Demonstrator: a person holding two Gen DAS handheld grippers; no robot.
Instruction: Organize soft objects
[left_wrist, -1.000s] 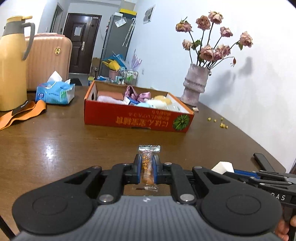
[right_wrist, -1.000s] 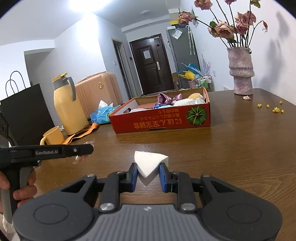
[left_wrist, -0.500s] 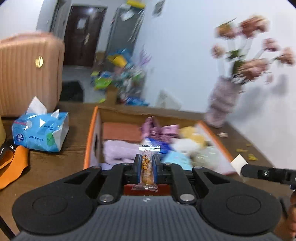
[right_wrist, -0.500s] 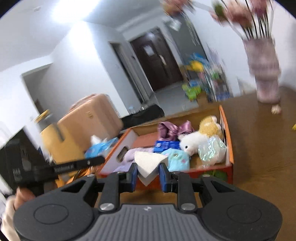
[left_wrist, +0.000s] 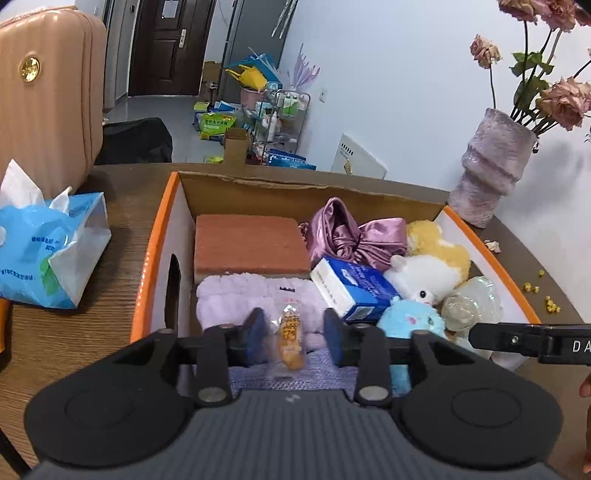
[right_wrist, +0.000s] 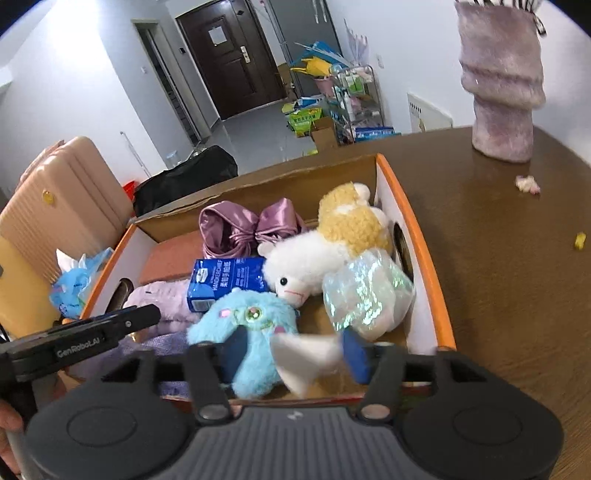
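So, both grippers are over the orange-rimmed cardboard box (left_wrist: 162, 236) on the brown wooden table (right_wrist: 509, 266). Left gripper (left_wrist: 291, 334): jaws spread wide, blue pads well apart. Small snack packet (left_wrist: 290, 338) sits between them, touching neither pad, upright-ish, over the lilac fluffy towel (left_wrist: 240, 295) and a purple knit cloth (left_wrist: 295, 373) at the near end of the box. Can't tell if the packet is resting on the cloth or in mid-air.

Right gripper (right_wrist: 295, 352): jaws also wide. White sponge wedge (right_wrist: 303, 360) is between the pads, blurred, tilted, its right tip close to or touching the right pad, clear gap to the left pad. It hangs over the near right part of the box, beside the blue fluffy plush (right_wrist: 251, 332).

Box contents: terracotta sponge block (left_wrist: 251, 243) at back left, mauve satin bow (left_wrist: 343, 236) at back centre, blue tissue packet (left_wrist: 351, 284) in the middle, white plush (right_wrist: 306, 269) with yellow plush (right_wrist: 351, 218) behind it on the right, iridescent wrapped bundle (right_wrist: 365, 291) near the right wall.

Outside the box: blue tissue pack (left_wrist: 40, 254) to its left on the table, pink suitcase (left_wrist: 44, 92) behind that, fuzzy mauve vase (left_wrist: 491, 170) with dried roses (left_wrist: 561, 99) to the right, yellow crumbs (left_wrist: 546, 299) on the table near it.

The right gripper's finger shows at the right edge of the left wrist view, over the box's right side.
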